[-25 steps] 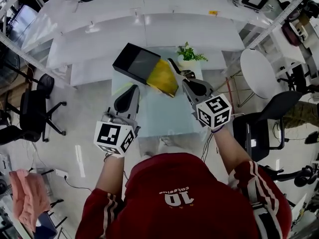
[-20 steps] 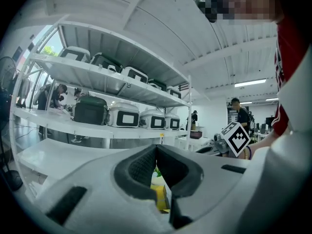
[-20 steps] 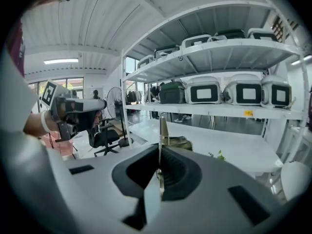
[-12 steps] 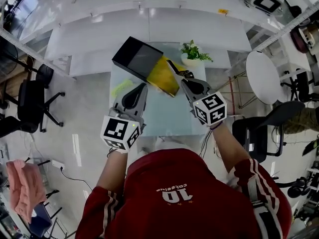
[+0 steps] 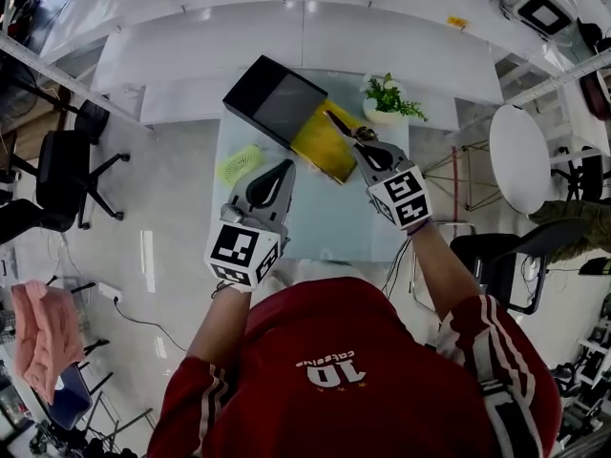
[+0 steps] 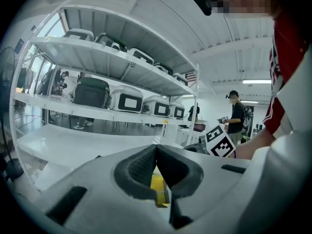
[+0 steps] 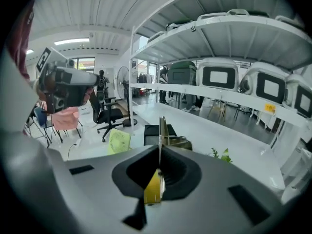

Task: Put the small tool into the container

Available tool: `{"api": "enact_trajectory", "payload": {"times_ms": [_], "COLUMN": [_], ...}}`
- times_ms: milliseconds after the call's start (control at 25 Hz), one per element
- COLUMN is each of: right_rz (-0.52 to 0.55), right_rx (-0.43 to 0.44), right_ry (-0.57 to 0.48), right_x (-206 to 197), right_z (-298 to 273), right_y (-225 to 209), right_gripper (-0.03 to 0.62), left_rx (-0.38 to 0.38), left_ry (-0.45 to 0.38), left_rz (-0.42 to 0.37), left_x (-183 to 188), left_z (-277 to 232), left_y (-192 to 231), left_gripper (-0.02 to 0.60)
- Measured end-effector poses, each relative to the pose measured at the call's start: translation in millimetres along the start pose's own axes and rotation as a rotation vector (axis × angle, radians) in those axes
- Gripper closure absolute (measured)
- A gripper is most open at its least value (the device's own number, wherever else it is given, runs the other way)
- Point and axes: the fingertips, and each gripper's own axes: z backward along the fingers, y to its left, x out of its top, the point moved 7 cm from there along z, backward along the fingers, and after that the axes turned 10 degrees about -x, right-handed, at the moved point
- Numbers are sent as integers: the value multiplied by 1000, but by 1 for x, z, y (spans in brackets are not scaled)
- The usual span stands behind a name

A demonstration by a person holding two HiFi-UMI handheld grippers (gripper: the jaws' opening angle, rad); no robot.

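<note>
**Here: right gripper pinching yellow flap, green tool loose on table**

Head view: looking down on a pale glass-topped table (image 5: 315, 219). At its far edge, an open black rectangular box container (image 5: 274, 101), turned at an angle. Touching the container's near-right side, a flat yellow flap (image 5: 320, 151). Just left of the flap and apart from the container, a small light-green ribbed tool (image 5: 239, 164) lying on the glass, not inside the box. At the far right corner, a small green plant in a white pot (image 5: 387, 100). Left gripper (image 5: 279, 172) raised over the table beside the green tool, not touching it. Right gripper (image 5: 342, 127) at the flap's far right edge.

Left gripper view: left gripper (image 6: 156, 147) jaws pressed together, nothing between them. Yellow flap (image 6: 158, 185) visible beyond the gap.

Right gripper view: right gripper (image 7: 160, 147) jaws clamped narrow on the thin yellow flap (image 7: 155, 189), its edge standing up past the tips. Beyond, the black container (image 7: 153, 129), the green tool (image 7: 118, 141) to its left, and the plant (image 7: 220, 154) to the right.
</note>
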Motion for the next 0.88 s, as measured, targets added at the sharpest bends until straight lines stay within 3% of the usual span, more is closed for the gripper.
{"api": "enact_trajectory", "payload": {"times_ms": [320, 480, 880], "right_rz": [105, 186, 253], "right_rx": [37, 45, 105], "right_ry": [46, 127, 213], "right_x": [-15, -29, -56], "right_z": [-44, -70, -118], "right_y": [-3, -9, -14], "right_gripper": [586, 588, 589], "left_rx": [47, 72, 112], "left_ry": [20, 30, 62], "left_rz": [17, 44, 92], "left_x": [-9, -13, -22], "left_z": [-10, -15, -27], "left_y": [21, 33, 55], "left_gripper": [583, 584, 583]}}
